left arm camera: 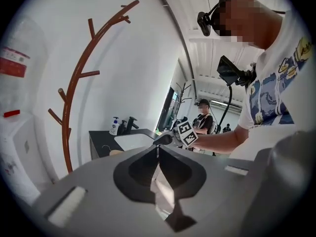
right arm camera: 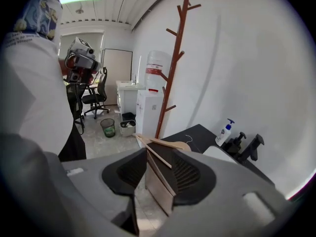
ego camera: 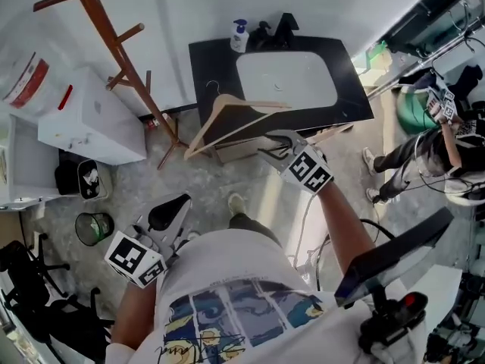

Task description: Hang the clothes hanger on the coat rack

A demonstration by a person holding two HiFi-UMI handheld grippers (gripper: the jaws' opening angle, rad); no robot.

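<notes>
The left gripper [left arm camera: 158, 148] is held with its jaws closed together, and nothing is caught between them. The right gripper [right arm camera: 147, 153] is held with its jaws parted. The wooden clothes hanger [right arm camera: 178, 144] is seen just beyond their tips, laid on the black counter [right arm camera: 196, 135]. The coat rack [right arm camera: 170, 78] is set farther ahead.

White walls [ego camera: 174, 6], mottled grey floor [ego camera: 189, 184], black counter [ego camera: 216, 67], white basin [ego camera: 286, 78]

No readable text anywhere. Square markers on right gripper [ego camera: 267, 146] cube, 3 o'clock, and left gripper [ego camera: 173, 209] cube, 8 o'clock, were coded patterns only. Red label on water bottle [ego camera: 30, 74], 10 o'clock, was too blurred. Pump bottle [ego camera: 239, 36] label was illegible.
</notes>
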